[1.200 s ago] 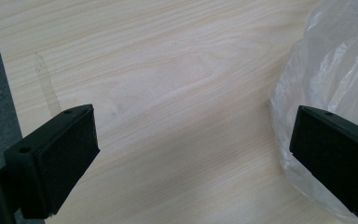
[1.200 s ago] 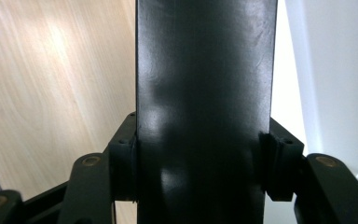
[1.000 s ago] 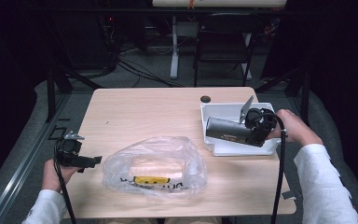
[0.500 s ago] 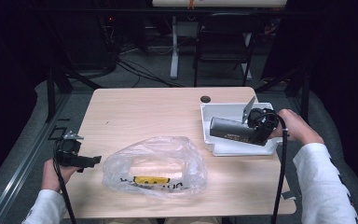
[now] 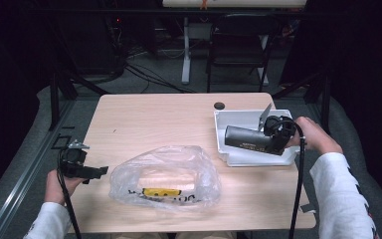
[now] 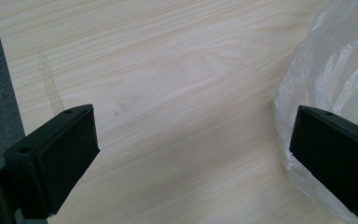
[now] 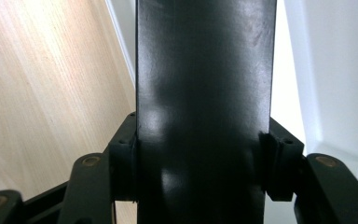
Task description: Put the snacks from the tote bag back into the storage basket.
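The right gripper (image 5: 266, 137) pinched a dark box (image 5: 246, 138) above the white tray (image 5: 238, 158). The left gripper's (image 5: 99, 172) jaws stood spread beside the plastic bag (image 5: 166, 177), yellow-labelled packet (image 5: 161, 185) inside.

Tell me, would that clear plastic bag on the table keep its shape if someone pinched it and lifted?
Probably not. The clear plastic bag is thin and crinkled, so it would likely sag and crumple. The pale block inside might slide toward the lowest corner. The film looks glossy, so open pads like the left hand-held gripper has might slip on it.
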